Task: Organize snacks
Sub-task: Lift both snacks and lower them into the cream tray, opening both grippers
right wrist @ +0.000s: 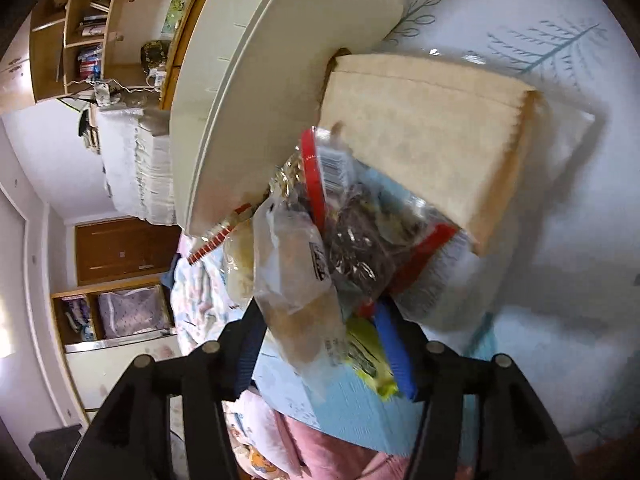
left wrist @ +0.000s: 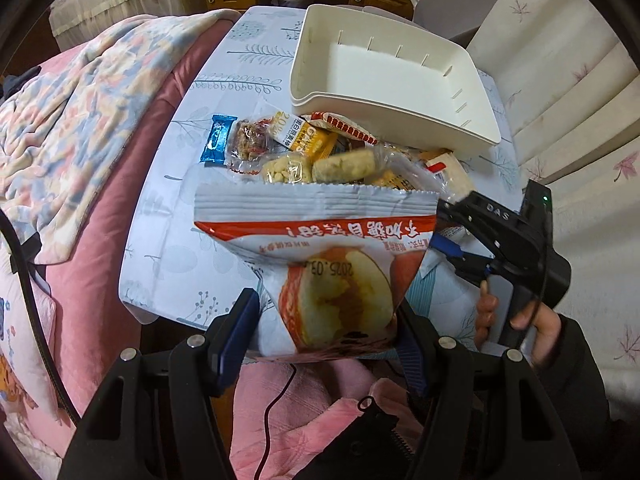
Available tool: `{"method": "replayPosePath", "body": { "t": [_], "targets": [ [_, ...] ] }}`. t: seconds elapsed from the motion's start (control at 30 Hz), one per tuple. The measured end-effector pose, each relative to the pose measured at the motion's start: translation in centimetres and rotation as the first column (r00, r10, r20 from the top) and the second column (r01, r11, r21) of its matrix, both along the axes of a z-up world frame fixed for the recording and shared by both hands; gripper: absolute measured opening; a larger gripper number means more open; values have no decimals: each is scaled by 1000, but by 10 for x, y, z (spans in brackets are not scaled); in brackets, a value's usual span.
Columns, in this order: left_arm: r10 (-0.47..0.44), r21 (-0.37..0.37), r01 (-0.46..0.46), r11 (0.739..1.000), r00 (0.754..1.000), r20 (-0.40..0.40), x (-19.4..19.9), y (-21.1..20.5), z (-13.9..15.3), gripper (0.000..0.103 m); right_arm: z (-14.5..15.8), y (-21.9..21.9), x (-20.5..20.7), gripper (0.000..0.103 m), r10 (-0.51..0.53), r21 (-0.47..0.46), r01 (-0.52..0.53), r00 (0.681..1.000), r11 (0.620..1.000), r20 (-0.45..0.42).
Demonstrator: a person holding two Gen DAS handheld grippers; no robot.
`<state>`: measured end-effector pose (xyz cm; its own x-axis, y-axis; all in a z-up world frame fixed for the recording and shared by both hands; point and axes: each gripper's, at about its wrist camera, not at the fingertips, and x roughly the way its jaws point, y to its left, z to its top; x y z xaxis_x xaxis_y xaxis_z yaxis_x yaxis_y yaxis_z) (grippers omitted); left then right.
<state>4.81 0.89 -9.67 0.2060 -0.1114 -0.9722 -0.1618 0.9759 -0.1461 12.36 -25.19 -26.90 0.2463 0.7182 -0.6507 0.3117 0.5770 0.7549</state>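
Looking along our left gripper (left wrist: 326,330), we hold a red-and-white cake packet (left wrist: 320,256) pinched between its blue pads, lifted above the snack pile (left wrist: 304,152); the packet hides much of that heap. Beyond stands the empty white bin (left wrist: 392,80) on the patterned tablecloth (left wrist: 224,92), bare toward the near edge. Our right gripper (left wrist: 456,236) reaches in from the right. Switching to the right wrist view, blur smears the snacks: our right gripper's (right wrist: 324,344) jaws stand apart around a clear packet (right wrist: 288,264), contact unclear, beside the bin's wall (right wrist: 248,92)
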Motion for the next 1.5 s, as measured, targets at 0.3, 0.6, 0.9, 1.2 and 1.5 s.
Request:
{"method": "replayPosePath", "body": {
  "t": [0.3, 0.6, 0.9, 1.2, 1.5],
  "targets": [
    [9, 18, -9, 1000, 1000, -3, 8, 3, 5, 63, -4, 18, 6, 40, 42, 42, -41, 999, 998, -17],
    [-43, 5, 43, 999, 999, 5, 39, -1, 8, 64, 17, 9, 11, 37, 70, 39, -69, 997, 997, -31],
    [-121, -15, 121, 992, 992, 29, 93, -5, 12, 63, 76, -4, 21, 37, 16, 100, -21, 999, 995, 50],
    [-177, -40, 179, 983, 982, 66, 148, -1, 6, 64, 112, -6, 52, 37, -43, 46, 35, 983, 998, 179],
    [-203, -74, 213, 974, 971, 128, 205, 8, -16, 64, 113, -11, 83, 38, -135, 13, 136, 956, 991, 260]
  ]
}}
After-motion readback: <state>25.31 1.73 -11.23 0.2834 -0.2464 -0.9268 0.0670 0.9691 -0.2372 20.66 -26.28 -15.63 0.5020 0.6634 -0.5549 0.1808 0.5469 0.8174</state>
